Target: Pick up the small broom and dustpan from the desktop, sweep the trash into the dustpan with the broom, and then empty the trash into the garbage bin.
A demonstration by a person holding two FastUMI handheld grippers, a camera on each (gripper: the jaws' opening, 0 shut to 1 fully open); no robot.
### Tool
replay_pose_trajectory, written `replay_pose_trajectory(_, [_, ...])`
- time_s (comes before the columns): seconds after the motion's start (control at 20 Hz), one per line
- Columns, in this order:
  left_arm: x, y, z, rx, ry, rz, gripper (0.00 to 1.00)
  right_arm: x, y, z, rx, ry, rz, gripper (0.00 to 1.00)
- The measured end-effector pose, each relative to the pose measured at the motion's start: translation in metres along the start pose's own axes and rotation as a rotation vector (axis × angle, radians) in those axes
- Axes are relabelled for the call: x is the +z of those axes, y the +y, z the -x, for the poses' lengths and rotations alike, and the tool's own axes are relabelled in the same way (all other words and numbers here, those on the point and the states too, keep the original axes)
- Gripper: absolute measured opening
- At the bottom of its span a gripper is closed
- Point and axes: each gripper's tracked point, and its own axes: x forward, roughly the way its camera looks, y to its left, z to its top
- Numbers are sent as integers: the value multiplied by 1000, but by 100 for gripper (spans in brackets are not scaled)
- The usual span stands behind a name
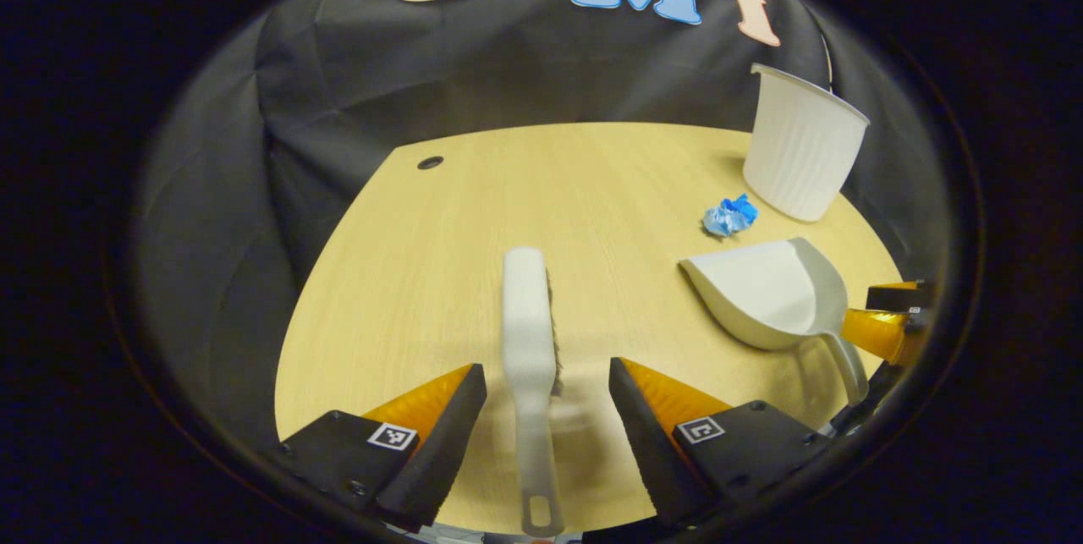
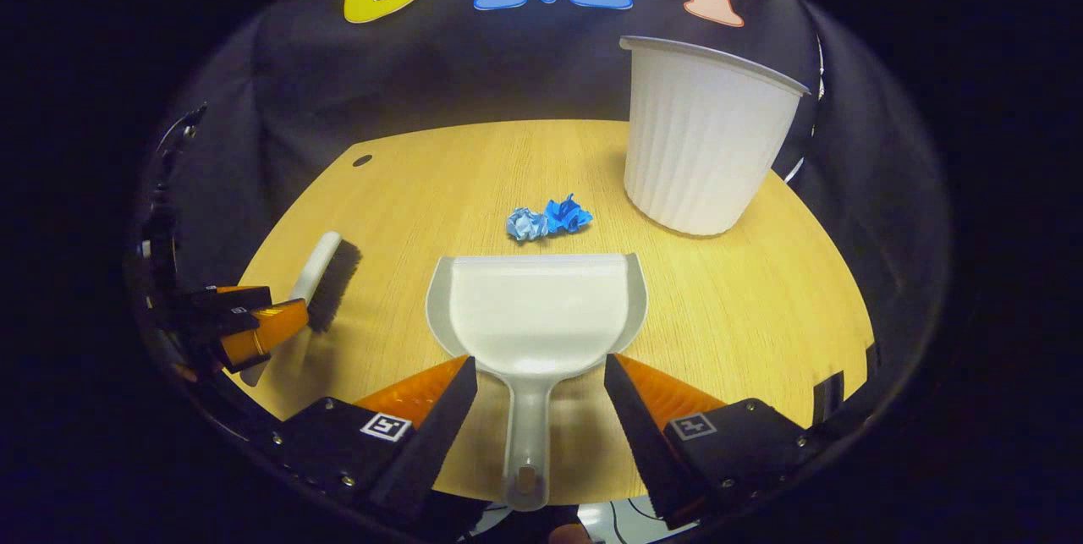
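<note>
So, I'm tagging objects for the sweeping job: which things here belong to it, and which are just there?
Job: broom, dustpan, blue crumpled trash, white bin.
Just there: wooden desktop, its cable hole.

Left tool (image 1: 548,398) spread wide astride broom (image 1: 530,341) handle, no contact; dustpan (image 1: 766,290) beside blue trash (image 1: 729,216).

My light wooden desktop (image 1: 474,214) has a small dark round hole (image 1: 430,162) near its far corner.
</note>
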Motion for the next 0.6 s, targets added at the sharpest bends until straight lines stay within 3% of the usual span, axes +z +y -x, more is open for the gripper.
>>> replay_pose_trajectory(0.05, [-5, 2, -2, 2, 20, -9, 92, -5, 0, -2, 3, 25, -13, 95])
replay_pose_trajectory(0.25, [-18, 3, -15, -1, 82, -12, 100, -22, 3, -9, 6, 108, -45, 95])
replay_pose_trajectory(0.55, [-29, 7, -35, -8, 152, -11, 92, -32, 1, -31, -7, 190, -24, 95])
replay_pose_trajectory(0.6, [-31, 8, -39, -9, 161, -9, 100, -32, 2, -35, -8, 197, -21, 95])
